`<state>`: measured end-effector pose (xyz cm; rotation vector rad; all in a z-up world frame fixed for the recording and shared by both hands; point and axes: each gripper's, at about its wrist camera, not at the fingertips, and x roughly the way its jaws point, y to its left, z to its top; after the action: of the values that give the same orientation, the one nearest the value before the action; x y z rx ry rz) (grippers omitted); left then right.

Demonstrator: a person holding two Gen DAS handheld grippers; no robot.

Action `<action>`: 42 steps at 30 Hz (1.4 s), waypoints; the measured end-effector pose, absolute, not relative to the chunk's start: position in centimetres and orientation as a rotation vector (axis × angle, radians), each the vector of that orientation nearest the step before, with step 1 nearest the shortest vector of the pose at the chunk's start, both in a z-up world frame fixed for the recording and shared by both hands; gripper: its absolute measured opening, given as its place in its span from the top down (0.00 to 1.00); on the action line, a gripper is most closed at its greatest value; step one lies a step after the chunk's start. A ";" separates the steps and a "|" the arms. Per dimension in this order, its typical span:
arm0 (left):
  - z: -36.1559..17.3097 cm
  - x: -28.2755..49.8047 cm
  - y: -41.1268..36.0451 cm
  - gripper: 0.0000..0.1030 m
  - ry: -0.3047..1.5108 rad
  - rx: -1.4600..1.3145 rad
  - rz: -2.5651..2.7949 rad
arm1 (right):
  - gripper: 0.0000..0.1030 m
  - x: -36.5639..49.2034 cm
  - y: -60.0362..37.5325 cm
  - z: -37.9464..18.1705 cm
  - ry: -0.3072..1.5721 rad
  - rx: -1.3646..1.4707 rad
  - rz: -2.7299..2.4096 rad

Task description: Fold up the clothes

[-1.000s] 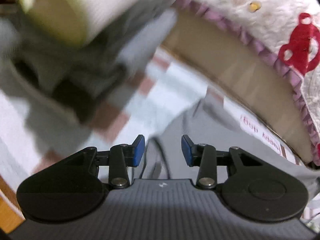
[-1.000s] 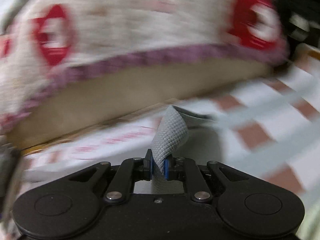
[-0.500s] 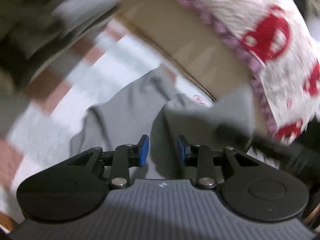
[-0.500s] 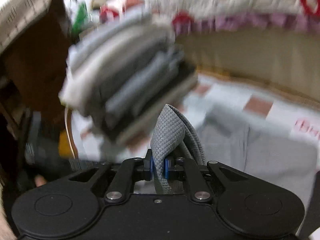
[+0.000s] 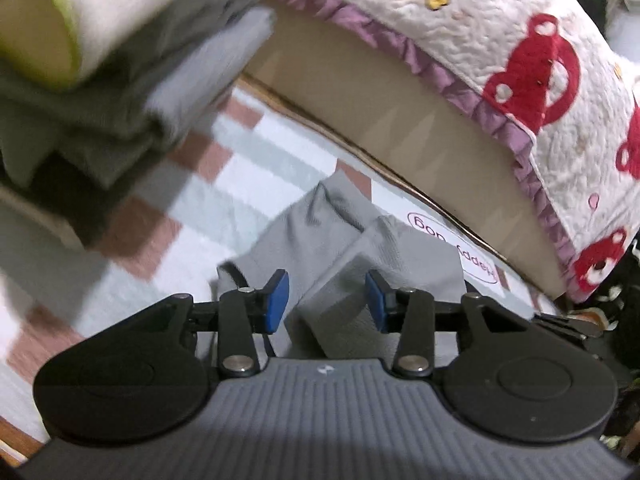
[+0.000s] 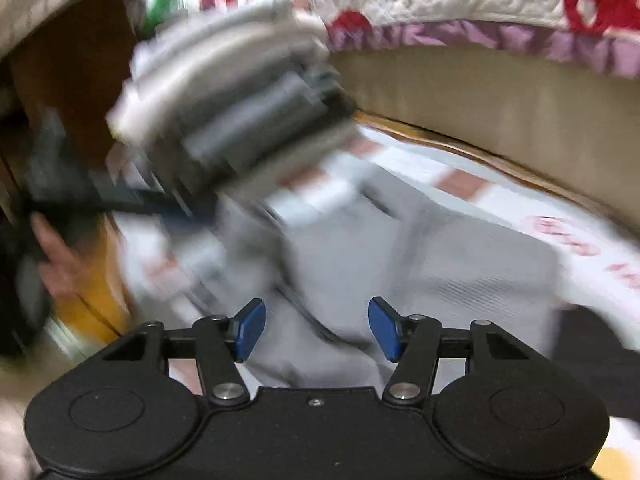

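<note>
A grey garment lies on the checked mat with one part folded over. My left gripper hovers low over that folded edge. Its jaws are opening and the blue pads stand clear of the cloth between them. In the blurred right wrist view the same grey garment spreads below my right gripper. Its jaws are opening wide, and nothing is pinched between its pads.
A stack of folded clothes stands at the left on the mat. A bed side with a white quilt with red bears runs along the back. A hand shows blurred at the left.
My right gripper swung from the bed towards the stack, came down over the garment and let go of the grey fold it pinched. The left jaws narrowed, then widened again.
</note>
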<state>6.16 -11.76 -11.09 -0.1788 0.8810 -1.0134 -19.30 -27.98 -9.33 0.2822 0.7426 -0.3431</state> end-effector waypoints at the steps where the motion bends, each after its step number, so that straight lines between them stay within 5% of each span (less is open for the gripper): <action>1: -10.6 6.0 -11.7 0.60 0.858 -0.172 -1.018 | 0.39 -20.0 -27.9 -10.0 0.791 0.246 -0.368; 11: -11.8 3.9 -15.1 0.41 0.805 0.143 -1.017 | 0.39 -23.3 -26.3 -13.5 0.939 0.210 -0.456; 21: -13.5 4.9 -14.7 0.35 0.942 0.029 -1.006 | 0.42 -23.9 -25.3 -13.8 0.879 0.194 -0.550; 25: -15.2 5.2 -15.9 0.24 1.049 -0.003 -0.999 | 0.46 -23.6 -24.4 -14.3 0.893 0.147 -0.562; 27: -15.7 5.0 -16.7 0.31 1.055 0.057 -0.980 | 0.56 -23.4 -24.1 -14.5 0.897 0.111 -0.572; 29: -15.0 4.5 -16.5 0.82 1.000 0.098 -0.976 | 0.81 -23.4 -24.1 -14.5 0.889 0.102 -0.590; 30: -14.5 4.4 -15.9 0.89 0.981 0.082 -0.969 | 0.92 -23.7 -24.3 -14.1 0.873 0.111 -0.601; 36: -12.5 4.7 -12.2 0.89 0.968 -0.098 -0.929 | 0.97 -25.9 -24.6 -11.2 0.830 0.196 -0.657; 42: -13.9 3.3 -14.3 0.86 0.966 0.101 -0.840 | 0.98 -25.9 -24.1 -12.8 0.904 0.181 -0.671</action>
<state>3.26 -14.25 -13.93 0.1009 0.9661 -0.8399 -25.93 -24.11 -12.77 0.1807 0.9035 -0.6714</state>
